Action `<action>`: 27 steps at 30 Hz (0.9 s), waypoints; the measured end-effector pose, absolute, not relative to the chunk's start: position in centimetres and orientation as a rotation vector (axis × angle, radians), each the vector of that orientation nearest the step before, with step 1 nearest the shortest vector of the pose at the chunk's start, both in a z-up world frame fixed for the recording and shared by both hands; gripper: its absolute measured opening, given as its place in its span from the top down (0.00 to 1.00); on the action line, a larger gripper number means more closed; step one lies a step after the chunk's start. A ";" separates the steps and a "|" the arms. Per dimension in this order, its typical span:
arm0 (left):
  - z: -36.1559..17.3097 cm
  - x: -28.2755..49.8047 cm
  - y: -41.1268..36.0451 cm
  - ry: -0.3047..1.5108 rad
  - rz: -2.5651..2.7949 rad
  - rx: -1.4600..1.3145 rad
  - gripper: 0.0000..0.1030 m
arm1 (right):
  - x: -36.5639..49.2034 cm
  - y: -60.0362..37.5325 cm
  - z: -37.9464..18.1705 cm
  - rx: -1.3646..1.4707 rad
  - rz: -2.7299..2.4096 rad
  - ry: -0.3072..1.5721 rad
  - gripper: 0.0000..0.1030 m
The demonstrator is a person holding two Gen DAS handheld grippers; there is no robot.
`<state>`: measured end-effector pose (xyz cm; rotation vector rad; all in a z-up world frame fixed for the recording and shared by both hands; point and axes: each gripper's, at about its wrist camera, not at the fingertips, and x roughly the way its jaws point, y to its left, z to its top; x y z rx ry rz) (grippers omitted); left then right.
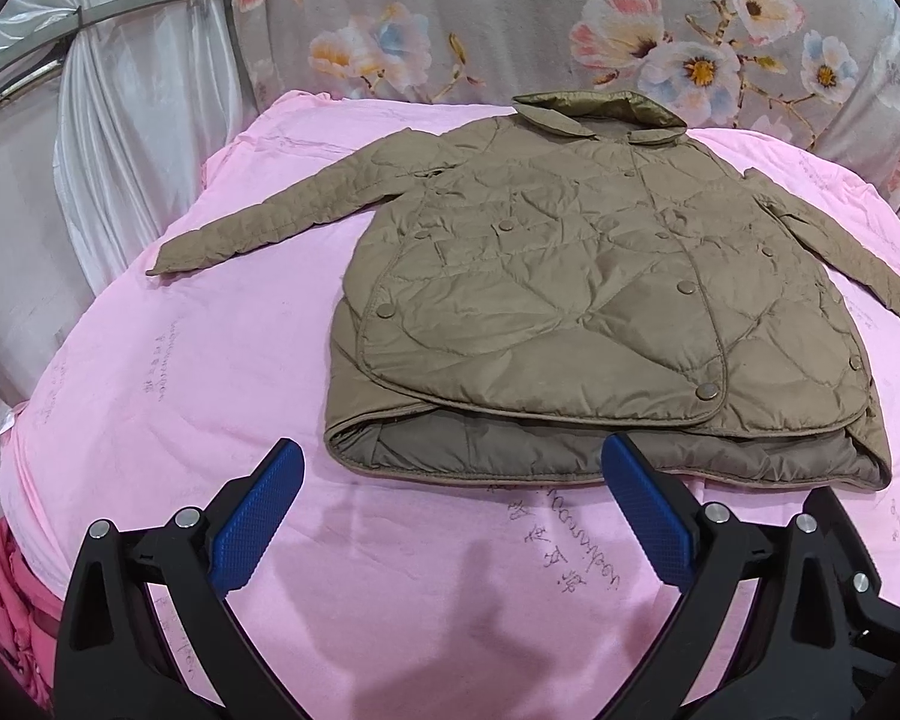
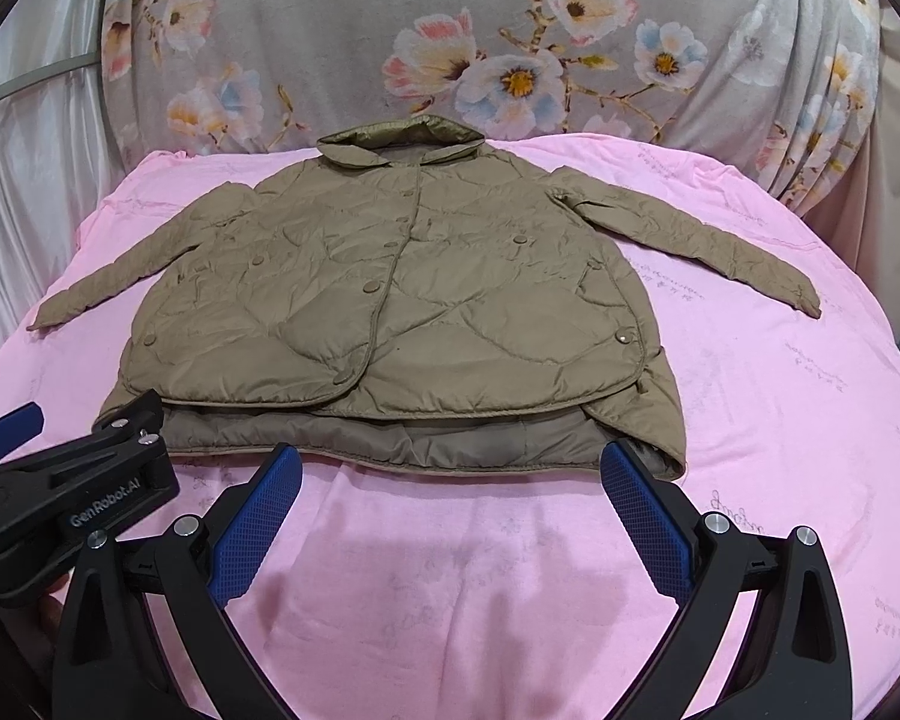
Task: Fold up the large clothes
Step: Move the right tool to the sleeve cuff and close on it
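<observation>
An olive quilted jacket [image 1: 600, 300] lies flat, front side up and buttoned, on a bed covered with a pink sheet [image 1: 210, 390], collar at the far end, hem nearest. Both sleeves are spread outward to either side. Nothing is folded yet.

The left gripper [image 1: 456, 516] has its jaws wide apart and empty, held just short of the hem; the hem's left corner lies between the jaws and just beyond them, and the left sleeve [image 1: 258, 228] stretches well ahead and off to their left. The right gripper [image 2: 450, 516] also has its jaws wide apart and empty, with the middle and right part of the hem directly ahead of them and the right sleeve [image 2: 702, 252] ahead and to their right.

To fold well, each sleeve likely wants pinching near the cuff and laying across the chest, keeping the padded fabric smooth. The puffy layers may slip, so the jaws should close on a full thickness of cloth.
</observation>
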<state>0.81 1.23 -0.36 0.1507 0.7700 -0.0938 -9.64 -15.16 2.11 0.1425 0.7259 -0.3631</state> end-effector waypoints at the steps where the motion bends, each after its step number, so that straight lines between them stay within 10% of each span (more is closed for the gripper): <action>1: -0.4 1.1 1.1 0.771 -0.091 0.153 0.06 | -9.1 -15.6 1.4 0.139 -0.365 0.731 0.05; 27: -2.8 15.3 3.0 0.834 0.057 0.084 0.05 | -4.5 -55.6 -3.6 0.783 -0.757 0.553 0.05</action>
